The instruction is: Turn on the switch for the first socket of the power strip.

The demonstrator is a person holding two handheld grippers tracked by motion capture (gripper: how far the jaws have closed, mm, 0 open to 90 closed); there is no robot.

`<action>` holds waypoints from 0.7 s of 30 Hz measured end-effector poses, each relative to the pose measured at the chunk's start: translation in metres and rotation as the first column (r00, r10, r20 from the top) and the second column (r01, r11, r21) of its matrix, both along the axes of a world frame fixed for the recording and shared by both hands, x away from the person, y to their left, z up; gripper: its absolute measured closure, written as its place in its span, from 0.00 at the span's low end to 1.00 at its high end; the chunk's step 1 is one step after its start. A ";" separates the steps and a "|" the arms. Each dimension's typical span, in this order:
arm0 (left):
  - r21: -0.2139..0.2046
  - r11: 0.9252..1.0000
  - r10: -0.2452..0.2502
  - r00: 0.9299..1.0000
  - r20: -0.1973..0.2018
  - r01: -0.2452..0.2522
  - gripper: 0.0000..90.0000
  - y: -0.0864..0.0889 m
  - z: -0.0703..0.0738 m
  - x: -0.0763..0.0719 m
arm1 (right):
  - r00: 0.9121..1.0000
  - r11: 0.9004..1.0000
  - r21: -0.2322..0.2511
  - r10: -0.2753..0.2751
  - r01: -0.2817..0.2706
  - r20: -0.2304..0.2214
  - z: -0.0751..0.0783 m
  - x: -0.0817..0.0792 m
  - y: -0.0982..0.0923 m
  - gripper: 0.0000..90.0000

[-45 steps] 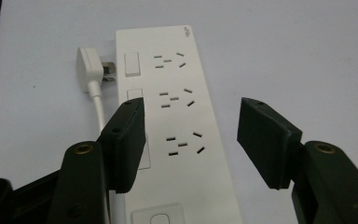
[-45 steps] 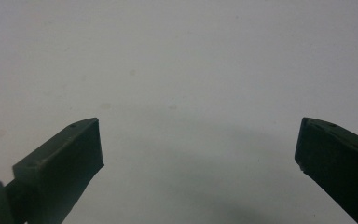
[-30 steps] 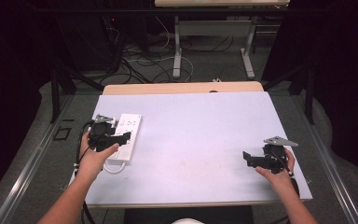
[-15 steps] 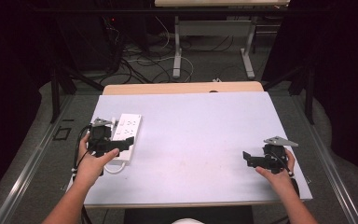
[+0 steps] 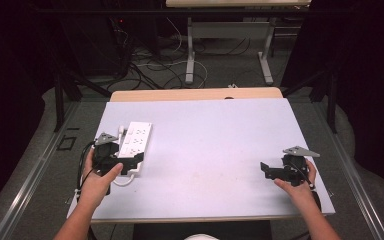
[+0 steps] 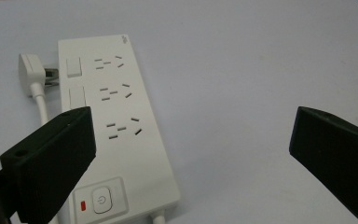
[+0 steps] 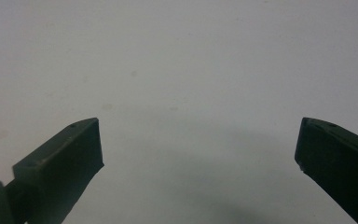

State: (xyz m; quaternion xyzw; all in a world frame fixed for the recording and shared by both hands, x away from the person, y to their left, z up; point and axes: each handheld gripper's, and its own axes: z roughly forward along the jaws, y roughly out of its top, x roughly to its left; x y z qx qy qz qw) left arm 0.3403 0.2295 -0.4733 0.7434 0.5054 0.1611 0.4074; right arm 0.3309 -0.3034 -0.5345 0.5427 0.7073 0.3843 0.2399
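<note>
White power strip (image 6: 116, 135) beside plug (image 6: 28, 74)

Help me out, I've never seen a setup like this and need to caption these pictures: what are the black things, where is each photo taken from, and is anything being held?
A person sits at a table holding a hand-operated two-jaw tool in each hand. The high view looks down from above: the left gripper is at the left, the right gripper at the right. The other two pictures come from small cameras riding on each tool, looking along its black jaws. On the table lies a white power strip with its white plug beside it. Both grippers are open and hold nothing; the left one hovers by the strip, the right one faces bare tabletop.
</note>
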 end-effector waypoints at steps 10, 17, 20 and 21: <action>-0.017 1.000 0.020 1.000 0.007 -0.020 0.00 0.014 -0.010 -0.010 | 1.000 1.000 -0.001 0.000 0.000 -0.001 0.000 0.000 0.000 0.00; -0.017 0.999 0.038 0.999 0.023 -0.038 0.00 0.027 -0.017 -0.015 | 1.000 1.000 0.000 0.000 0.000 -0.002 0.000 0.000 0.000 0.00; -0.028 0.998 0.054 0.998 0.017 -0.054 0.00 0.030 -0.021 -0.017 | 1.000 1.000 -0.003 0.004 -0.004 -0.002 0.000 0.000 0.000 0.00; -0.032 0.998 0.060 0.998 0.016 -0.060 0.00 0.031 -0.023 -0.018 | 1.000 1.000 -0.004 0.005 -0.005 -0.001 0.000 0.000 0.000 0.00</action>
